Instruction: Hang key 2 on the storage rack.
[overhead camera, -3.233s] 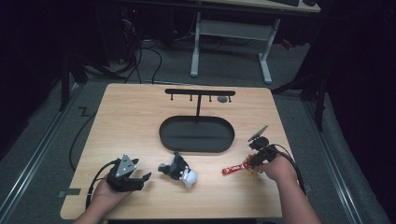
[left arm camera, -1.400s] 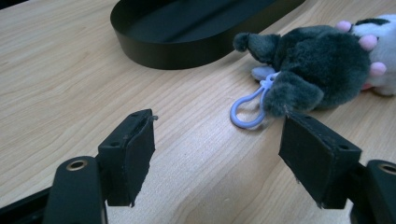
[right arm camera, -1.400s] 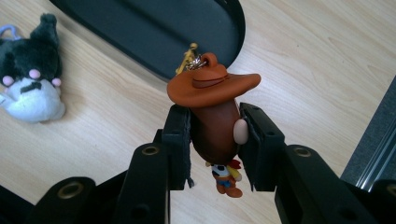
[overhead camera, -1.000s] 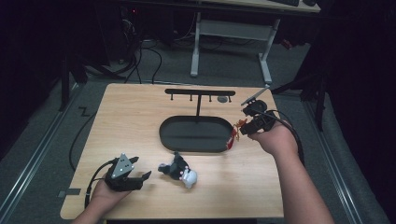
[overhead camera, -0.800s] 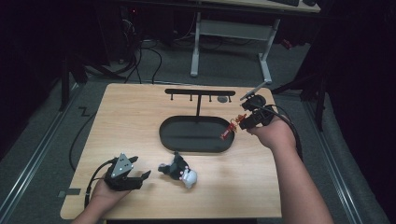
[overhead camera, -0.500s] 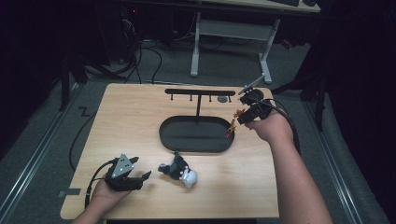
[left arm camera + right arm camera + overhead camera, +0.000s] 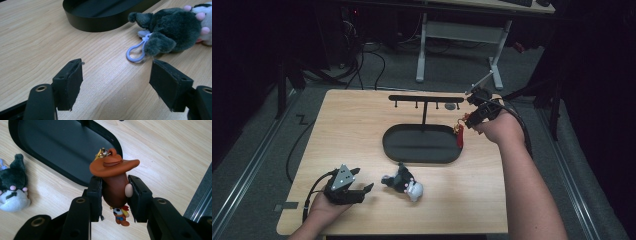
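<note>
Right gripper clamped on cowboy-hat keychain above tray, left gripper wide open, empty, near plush.

Pale wood-grain table, smooth, with a soft sheen where the light catches it beside the left gripper. That gripper's jaws carry matt black pads, slightly rough at the edges, with small brass-coloured rivets in the black plastic arms. The oval tray looks like matt black metal or plastic, which one I cannot tell, with an even, smooth wall. The plush toy is fuzzy grey and white cloth with pink nubs, and its clip loop is glossy lilac plastic. In the right gripper, the figurine is smooth brown moulded plastic or rubber, faintly shiny, topped by a small gold metal ring.
</note>
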Demonstrator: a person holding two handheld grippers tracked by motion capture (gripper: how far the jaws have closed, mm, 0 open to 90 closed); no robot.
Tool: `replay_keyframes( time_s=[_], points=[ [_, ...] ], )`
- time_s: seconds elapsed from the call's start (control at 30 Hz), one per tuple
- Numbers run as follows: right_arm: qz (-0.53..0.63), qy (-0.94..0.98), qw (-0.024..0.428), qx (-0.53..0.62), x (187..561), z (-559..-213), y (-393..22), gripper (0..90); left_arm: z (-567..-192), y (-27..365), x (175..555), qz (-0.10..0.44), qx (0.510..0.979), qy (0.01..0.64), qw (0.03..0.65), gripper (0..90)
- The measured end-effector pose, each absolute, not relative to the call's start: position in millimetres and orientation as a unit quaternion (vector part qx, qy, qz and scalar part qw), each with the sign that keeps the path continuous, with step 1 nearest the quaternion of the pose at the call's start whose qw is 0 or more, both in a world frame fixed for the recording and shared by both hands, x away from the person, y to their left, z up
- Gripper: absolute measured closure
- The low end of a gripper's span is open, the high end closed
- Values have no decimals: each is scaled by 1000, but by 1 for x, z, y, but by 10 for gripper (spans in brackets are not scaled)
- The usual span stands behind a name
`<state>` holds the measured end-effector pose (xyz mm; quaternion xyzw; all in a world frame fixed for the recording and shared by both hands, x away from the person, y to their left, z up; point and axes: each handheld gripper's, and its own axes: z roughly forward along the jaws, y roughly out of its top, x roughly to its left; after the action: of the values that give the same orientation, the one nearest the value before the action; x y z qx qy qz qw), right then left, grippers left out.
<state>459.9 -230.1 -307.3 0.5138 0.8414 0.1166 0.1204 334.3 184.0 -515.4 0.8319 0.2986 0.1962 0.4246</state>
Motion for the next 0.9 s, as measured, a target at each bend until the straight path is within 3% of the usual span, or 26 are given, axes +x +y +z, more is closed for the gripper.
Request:
replay_keyframes(
  time_s=[0.5, 0.9],
  points=[
    [103, 844, 109, 515, 480, -294, -220, 660, -515, 185, 335, 196, 831, 300, 425, 271],
    [99, 832, 126, 531, 494, -289, -219, 660, -515, 186, 335, 197, 832, 299, 424, 271]
  ],
)
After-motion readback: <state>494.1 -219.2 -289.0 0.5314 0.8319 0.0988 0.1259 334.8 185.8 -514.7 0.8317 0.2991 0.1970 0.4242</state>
